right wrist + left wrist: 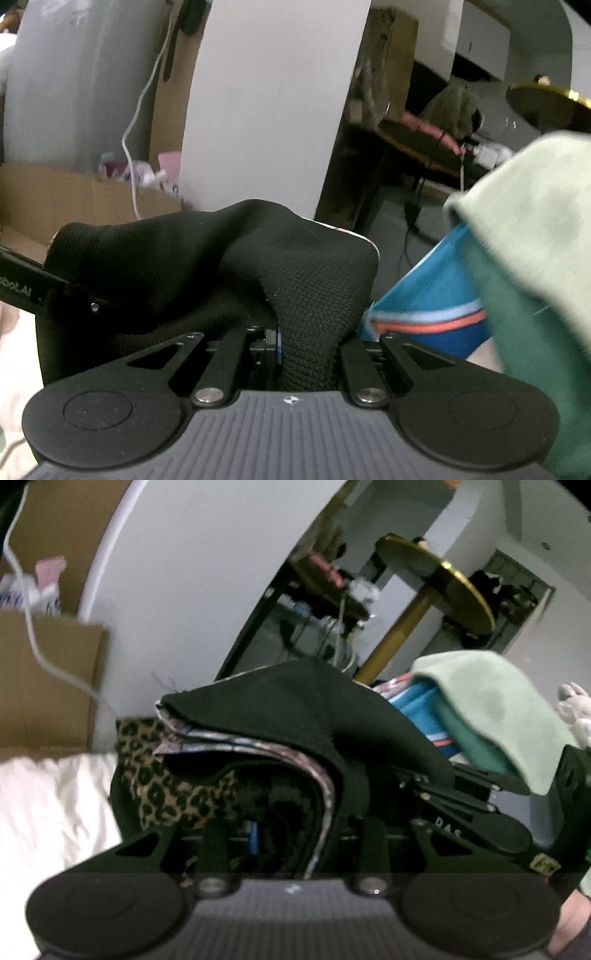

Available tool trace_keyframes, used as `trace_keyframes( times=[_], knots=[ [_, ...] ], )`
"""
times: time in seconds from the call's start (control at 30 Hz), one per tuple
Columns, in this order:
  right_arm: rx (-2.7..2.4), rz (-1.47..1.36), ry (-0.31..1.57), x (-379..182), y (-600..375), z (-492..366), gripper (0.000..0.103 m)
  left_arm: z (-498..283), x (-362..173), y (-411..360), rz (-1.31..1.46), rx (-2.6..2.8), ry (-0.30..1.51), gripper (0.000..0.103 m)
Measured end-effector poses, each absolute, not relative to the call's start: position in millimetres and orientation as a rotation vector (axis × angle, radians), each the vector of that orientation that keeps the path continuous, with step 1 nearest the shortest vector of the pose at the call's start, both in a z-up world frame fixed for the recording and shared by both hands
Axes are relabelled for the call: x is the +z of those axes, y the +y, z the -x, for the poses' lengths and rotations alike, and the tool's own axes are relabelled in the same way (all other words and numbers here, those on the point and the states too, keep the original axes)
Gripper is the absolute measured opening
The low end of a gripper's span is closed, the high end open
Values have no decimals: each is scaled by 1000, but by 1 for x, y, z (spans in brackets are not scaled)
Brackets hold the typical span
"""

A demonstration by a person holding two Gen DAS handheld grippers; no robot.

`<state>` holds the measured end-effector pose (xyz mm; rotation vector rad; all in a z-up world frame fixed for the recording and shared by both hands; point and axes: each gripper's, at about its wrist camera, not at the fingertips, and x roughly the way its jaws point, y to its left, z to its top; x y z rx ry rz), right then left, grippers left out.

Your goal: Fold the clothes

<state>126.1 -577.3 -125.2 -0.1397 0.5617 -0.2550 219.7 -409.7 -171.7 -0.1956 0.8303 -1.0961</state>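
At far left a white sheet (48, 805) lay under the work, with a cardboard box (44, 679) behind. The left claw (291, 834) was clamped on a bunched black garment (303, 716), its patterned lining and a leopard-print cloth (166, 786) gathered between the fingers. The right claw (295, 354) was pinched nearly closed on the same black garment (295, 273), held up between the two. The knit looked soft, limp and light; edges or corners seemed the best hold. Further right lay a blue garment (428, 299) and a green cloth (524, 221). Both claws' fingertips were buried in fabric, and blur hid the garment's outline.
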Motion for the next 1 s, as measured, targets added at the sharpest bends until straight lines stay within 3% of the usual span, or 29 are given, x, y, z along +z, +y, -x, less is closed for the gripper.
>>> trace_keyframes(
  times=[1.0],
  knots=[
    [-214,165,693,-198,-617,-252,11,-315,-251,-439,263,-1014,812,36]
  ],
)
